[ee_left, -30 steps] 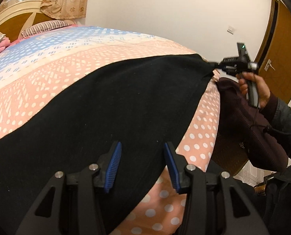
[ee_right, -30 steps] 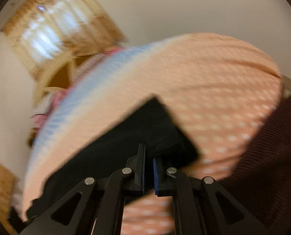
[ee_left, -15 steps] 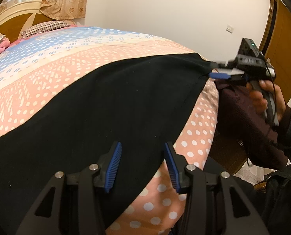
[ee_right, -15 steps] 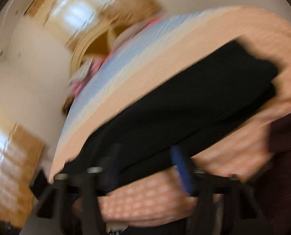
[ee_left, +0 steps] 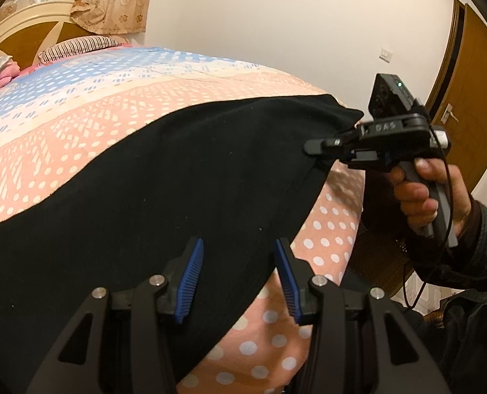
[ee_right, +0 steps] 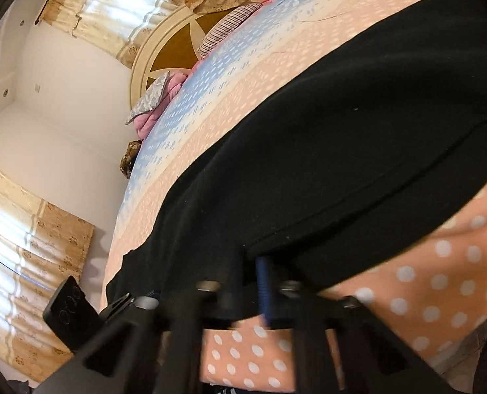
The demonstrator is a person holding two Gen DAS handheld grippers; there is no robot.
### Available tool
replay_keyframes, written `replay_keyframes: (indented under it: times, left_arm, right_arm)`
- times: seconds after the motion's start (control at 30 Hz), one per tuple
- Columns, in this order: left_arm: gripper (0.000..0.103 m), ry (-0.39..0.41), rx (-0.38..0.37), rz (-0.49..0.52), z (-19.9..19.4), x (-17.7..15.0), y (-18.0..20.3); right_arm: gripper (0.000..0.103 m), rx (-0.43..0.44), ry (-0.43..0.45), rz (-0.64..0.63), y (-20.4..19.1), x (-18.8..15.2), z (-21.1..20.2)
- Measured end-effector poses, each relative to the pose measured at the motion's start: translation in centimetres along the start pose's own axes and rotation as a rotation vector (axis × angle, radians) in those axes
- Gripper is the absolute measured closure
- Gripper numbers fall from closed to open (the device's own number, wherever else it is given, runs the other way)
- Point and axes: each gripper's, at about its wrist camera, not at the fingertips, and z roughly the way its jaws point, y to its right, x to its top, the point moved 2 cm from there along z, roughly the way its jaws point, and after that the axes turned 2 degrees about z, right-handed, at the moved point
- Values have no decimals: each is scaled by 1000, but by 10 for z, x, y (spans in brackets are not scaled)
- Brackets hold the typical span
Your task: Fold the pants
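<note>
Black pants lie spread across the pink, dotted bedspread. My left gripper is open, its blue pads just above the pants' near edge, holding nothing. My right gripper shows at the right of the left wrist view, held in a hand, its fingers at the pants' far right corner. In the right wrist view the pants fill the middle, and my right gripper is blurred, its fingers close together around the cloth's edge.
A headboard and striped pillow stand at the back left. A wooden door is at the right. Curtains hang at the left of the right wrist view. The bed's edge drops off near both grippers.
My right gripper let go, swung down and left along the pants' edge, opened and came shut on the cloth again. The left gripper has stayed open in place.
</note>
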Motion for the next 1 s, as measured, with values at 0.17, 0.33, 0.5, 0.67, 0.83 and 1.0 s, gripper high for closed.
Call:
replay_keyframes:
  times: [0.17, 0.33, 0.5, 0.67, 0.83, 1.0]
  left_arm:
    - [61, 8, -39, -43, -9, -4, -7]
    - [61, 1, -96, -72, -14, -8, -8]
    - [61, -3, -81, -56, -15, -7, -5]
    - [61, 12, -62, -45, -21, -2, -5]
    - [61, 13, -42, -49, -18, 2, -11]
    - [61, 2, -31, -54, -18, -1, -16]
  right_arm:
    - [100, 3, 41, -71, -20, -4, -19]
    - [101, -47, 10, -47, -5, -10, -18]
    - [100, -52, 23, -51, -1, -12, -16]
    - [101, -20, 22, -93, -16, -18, -24]
    - [101, -56, 22, -79, -5, -18, -21]
    - [99, -57, 13, -86, -1, -21, -18]
